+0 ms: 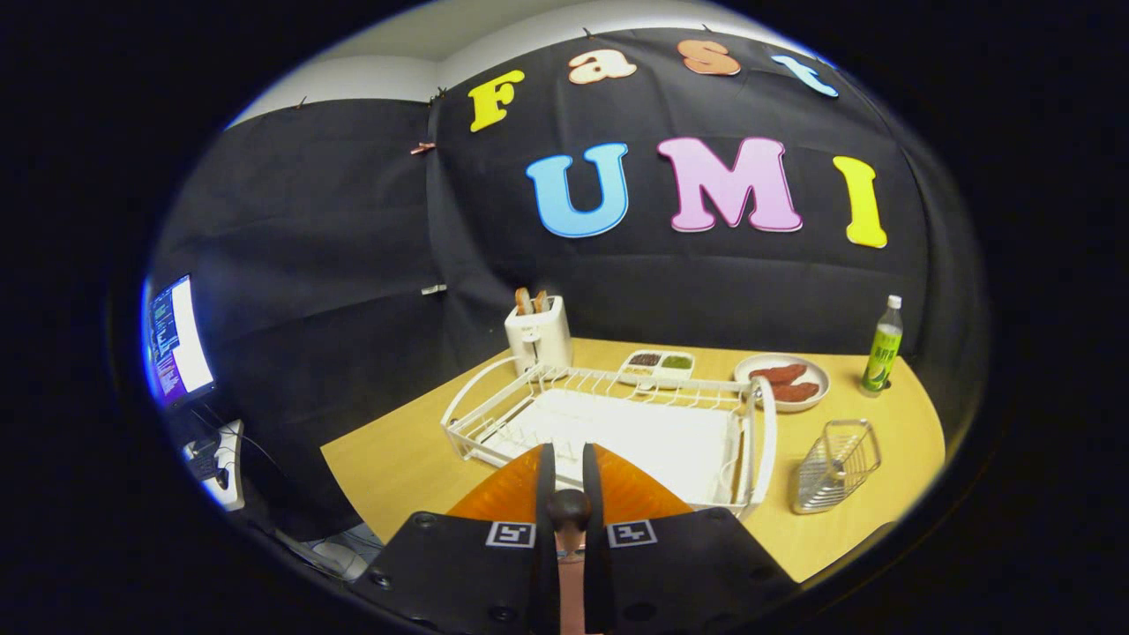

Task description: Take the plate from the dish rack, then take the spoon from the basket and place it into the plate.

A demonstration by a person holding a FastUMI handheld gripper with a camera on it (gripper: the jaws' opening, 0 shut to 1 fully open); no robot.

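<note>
The spoon (pixel 569 520) stands clamped between the 2 fingers of the gripper (pixel 569 481), its dark rounded end showing in the narrow gap and its pinkish handle running down between them; both fingers press on it. Directly behind the fingers lies the orange plate (pixel 494 494), its ribbed rim spreading to either side of them on the wooden table (pixel 397 450).

Beyond the plate, at 12 o'clock from the fingers, sits the white wire dish rack (pixel 617 414), with nothing standing in its slots. At about 2 o'clock from the fingers, just beside the rack's near corner, stands the metal wire basket (pixel 833 467), tilted slightly.

Farther back, at 12 o'clock behind the rack's far corner, a white toaster (pixel 538 339) holds 2 slices of bread. At 1 o'clock are a small white divided tray (pixel 657 366) with dark and green fillings, then a round dish (pixel 781 379) bearing 2 reddish-brown pieces of food. A green-labelled bottle (pixel 882 348) stands upright near the table's far edge at 2 o'clock. Off the table at 9 o'clock, a lit monitor (pixel 176 339) glows.
</note>
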